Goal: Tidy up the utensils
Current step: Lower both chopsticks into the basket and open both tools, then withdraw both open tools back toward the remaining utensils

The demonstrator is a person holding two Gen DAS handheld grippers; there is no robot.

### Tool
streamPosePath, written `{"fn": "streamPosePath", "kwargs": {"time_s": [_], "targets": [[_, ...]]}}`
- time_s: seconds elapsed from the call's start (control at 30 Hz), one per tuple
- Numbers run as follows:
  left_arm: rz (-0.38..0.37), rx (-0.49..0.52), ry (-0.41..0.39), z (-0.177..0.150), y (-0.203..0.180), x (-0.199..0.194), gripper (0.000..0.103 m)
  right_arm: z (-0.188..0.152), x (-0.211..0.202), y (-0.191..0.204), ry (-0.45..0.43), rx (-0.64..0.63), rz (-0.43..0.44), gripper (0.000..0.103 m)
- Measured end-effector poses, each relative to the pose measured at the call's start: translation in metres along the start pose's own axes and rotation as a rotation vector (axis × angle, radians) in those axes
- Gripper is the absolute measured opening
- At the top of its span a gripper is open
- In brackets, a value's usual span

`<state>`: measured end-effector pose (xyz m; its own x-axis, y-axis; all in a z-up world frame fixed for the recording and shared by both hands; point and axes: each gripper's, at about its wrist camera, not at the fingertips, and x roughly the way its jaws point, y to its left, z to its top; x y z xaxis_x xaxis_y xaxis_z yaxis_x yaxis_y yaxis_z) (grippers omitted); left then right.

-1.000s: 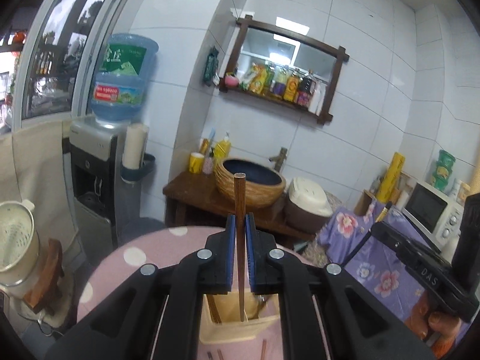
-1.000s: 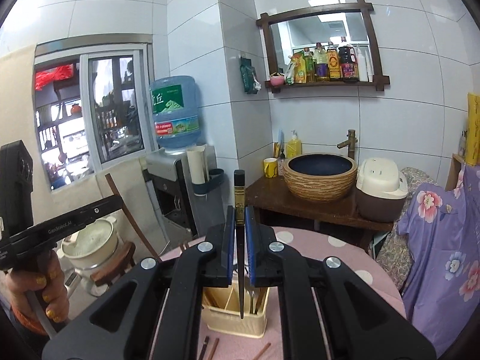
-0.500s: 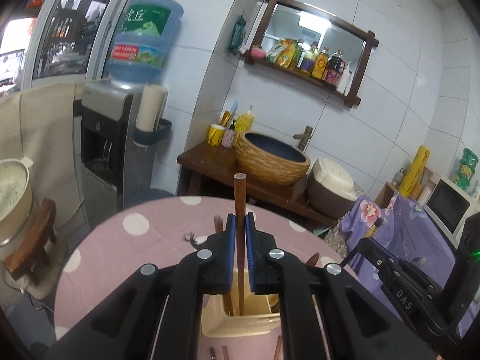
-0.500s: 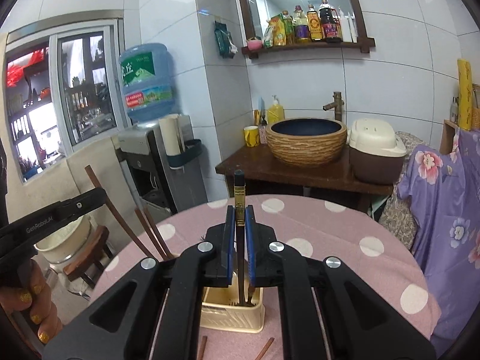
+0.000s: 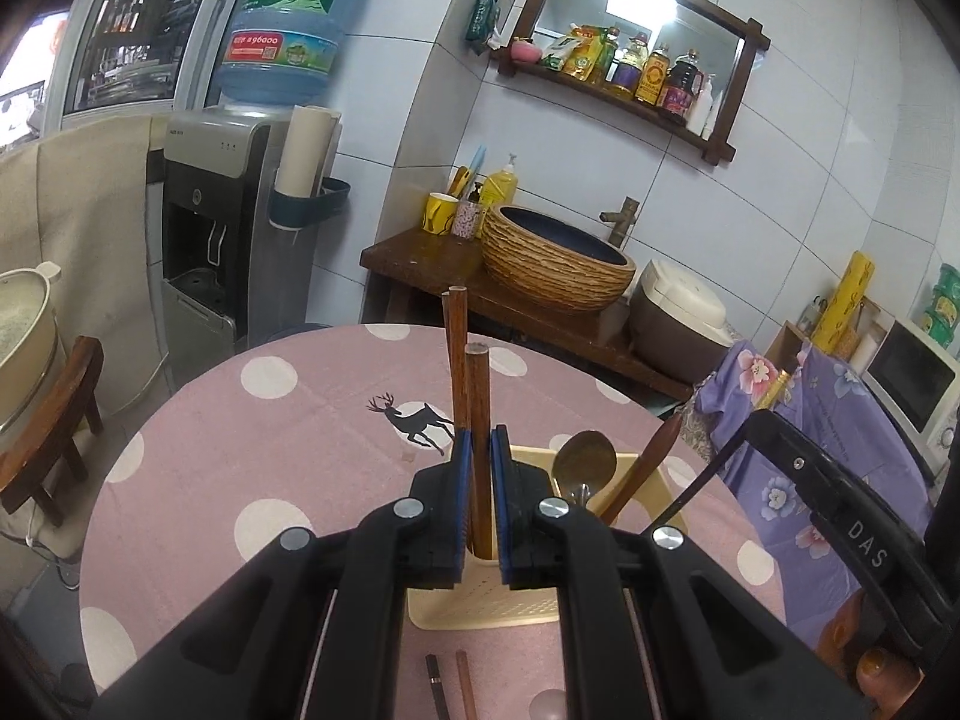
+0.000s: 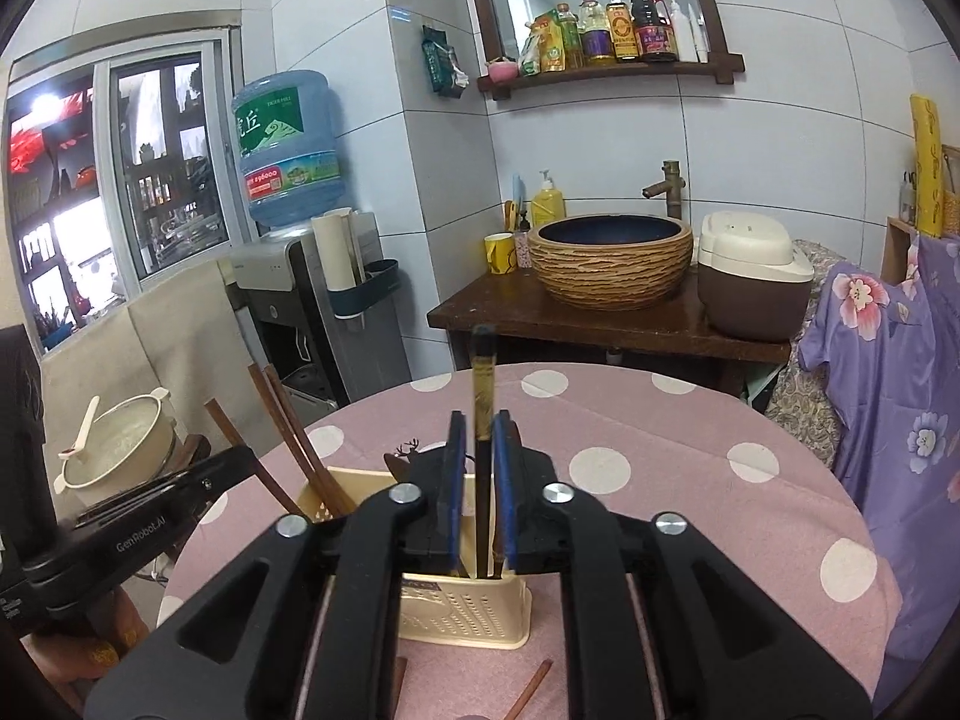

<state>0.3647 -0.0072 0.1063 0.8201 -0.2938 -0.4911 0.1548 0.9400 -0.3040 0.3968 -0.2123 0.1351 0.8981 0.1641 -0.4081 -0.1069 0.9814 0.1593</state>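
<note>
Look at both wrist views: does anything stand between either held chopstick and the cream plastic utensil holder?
Nothing visible does. The brown wooden chopstick in the left gripper and the black chopstick between the right gripper's just-opening jaws already reach down into the cream plastic utensil holder.

White-tiled walls (image 6: pixel 600 138), a window (image 6: pixel 120 180), a water dispenser (image 5: pixel 240 228) and a dark wooden sink stand (image 6: pixel 600 324).

We see a round table under a pink polka-dot cloth (image 5: pixel 270 420); behind it a water dispenser (image 5: pixel 210 228) carries a blue bottle (image 5: pixel 288 18); a woven basin (image 6: pixel 612 258) sits on a dark wooden stand (image 6: pixel 600 324) beside a rice cooker (image 6: pixel 750 276); bottles line a wall shelf (image 6: pixel 600 72).
</note>
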Motion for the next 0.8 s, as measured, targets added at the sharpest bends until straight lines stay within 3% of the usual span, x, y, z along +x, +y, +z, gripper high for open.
{"fn": "streamPosePath", "kwargs": {"time_s": [0.03, 0.07, 0.13, 0.23, 0.33, 0.47, 0.63, 0.73, 0.8], "targets": [[0.001, 0.004, -0.004, -0.002, 0.0, -0.003, 0.018, -0.002, -0.004, 0.0, -0.013, -0.001, 0.0, 0.04], [0.0, 0.006, -0.009, -0.003, -0.001, -0.007, 0.026, -0.005, -0.009, -0.001, -0.031, 0.007, 0.004, 0.047], [-0.005, 0.012, -0.046, -0.009, 0.001, -0.021, 0.06, -0.009, -0.02, -0.004, -0.061, 0.01, -0.002, 0.047], [0.015, 0.037, -0.086, -0.022, 0.005, -0.043, 0.073, -0.021, -0.035, -0.008, -0.06, 0.01, -0.046, 0.05], [0.043, 0.052, -0.073, -0.042, 0.013, -0.055, 0.086, -0.039, -0.045, -0.014, -0.02, 0.012, -0.064, 0.056], [0.123, 0.063, -0.026, -0.076, 0.027, -0.059, 0.088, -0.076, -0.05, -0.013, 0.078, -0.003, -0.104, 0.057], [0.19, 0.053, 0.096, -0.124, 0.046, -0.049, 0.086, -0.14, -0.045, -0.01, 0.233, -0.007, -0.134, 0.057], [0.197, 0.053, 0.179, -0.147, 0.051, -0.042, 0.073, -0.176, -0.037, -0.008, 0.34, 0.001, -0.134, 0.057], [0.166, 0.052, 0.214, -0.157, 0.05, -0.04, 0.069, -0.194, -0.036, -0.002, 0.382, -0.001, -0.132, 0.057]]}}
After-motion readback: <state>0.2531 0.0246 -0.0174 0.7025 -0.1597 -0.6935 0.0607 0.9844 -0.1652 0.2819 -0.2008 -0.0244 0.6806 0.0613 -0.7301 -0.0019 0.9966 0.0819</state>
